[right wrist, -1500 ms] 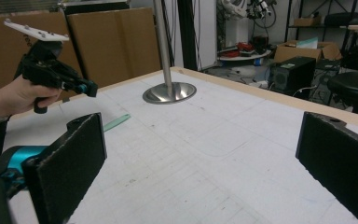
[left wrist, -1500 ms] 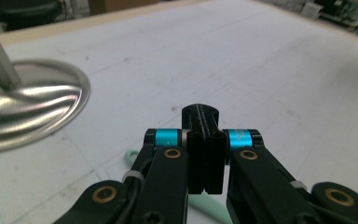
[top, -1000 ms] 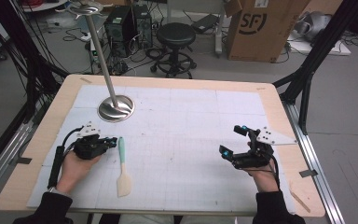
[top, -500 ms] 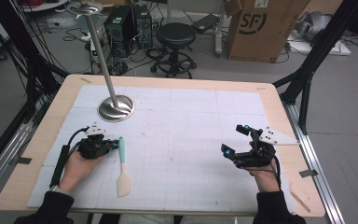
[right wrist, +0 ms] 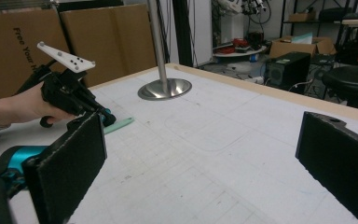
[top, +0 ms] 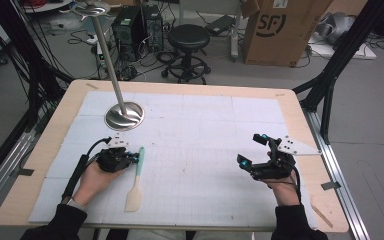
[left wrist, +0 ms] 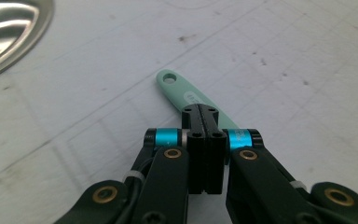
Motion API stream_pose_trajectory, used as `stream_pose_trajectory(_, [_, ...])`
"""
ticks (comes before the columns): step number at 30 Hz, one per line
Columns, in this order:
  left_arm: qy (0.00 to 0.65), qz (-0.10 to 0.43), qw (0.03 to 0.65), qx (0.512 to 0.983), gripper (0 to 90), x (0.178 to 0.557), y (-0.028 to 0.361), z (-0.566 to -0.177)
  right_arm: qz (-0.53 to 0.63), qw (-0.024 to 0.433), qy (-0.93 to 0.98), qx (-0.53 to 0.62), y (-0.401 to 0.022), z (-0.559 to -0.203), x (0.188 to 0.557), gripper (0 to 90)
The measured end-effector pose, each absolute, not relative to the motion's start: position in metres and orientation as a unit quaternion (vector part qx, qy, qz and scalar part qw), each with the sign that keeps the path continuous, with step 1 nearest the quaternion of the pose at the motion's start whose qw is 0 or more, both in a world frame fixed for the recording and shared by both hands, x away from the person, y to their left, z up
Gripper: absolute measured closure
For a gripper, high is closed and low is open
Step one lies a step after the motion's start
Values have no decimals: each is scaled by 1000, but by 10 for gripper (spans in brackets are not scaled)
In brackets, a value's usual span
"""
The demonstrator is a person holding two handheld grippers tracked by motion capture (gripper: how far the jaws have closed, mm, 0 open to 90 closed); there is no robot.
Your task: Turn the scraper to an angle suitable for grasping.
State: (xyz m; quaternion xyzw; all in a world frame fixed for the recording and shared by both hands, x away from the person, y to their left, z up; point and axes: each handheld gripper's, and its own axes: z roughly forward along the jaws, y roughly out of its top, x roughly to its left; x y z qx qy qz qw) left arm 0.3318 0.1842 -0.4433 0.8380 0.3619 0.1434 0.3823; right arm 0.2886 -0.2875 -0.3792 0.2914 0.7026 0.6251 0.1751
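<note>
The white gridded mat [top: 205,130] carries a steel stand base [top: 124,116] at its far left, and nearer the person lies a mint-handled spatula [top: 136,176], handle toward the stand. It looks light, with a stiff handle and probably a flexible cream blade, so the handle is the place to grip. The left gripper [left wrist: 205,116] sits over that handle with jaws shut together, holding nothing. The left gripper view shows the handle's hanging hole; the right gripper view shows the right gripper [right wrist: 200,163] gaping wide and empty.
</note>
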Motion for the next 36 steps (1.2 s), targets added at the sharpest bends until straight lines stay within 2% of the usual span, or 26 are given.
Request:
stream_pose_trajectory(23, [254, 91, 390, 880, 899, 301, 117, -442, 625, 175, 701, 297, -290, -379, 288, 5])
stream_pose_trajectory(36, [209, 84, 408, 885, 899, 280, 121, -429, 626, 175, 699, 299, -292, -379, 289, 5])
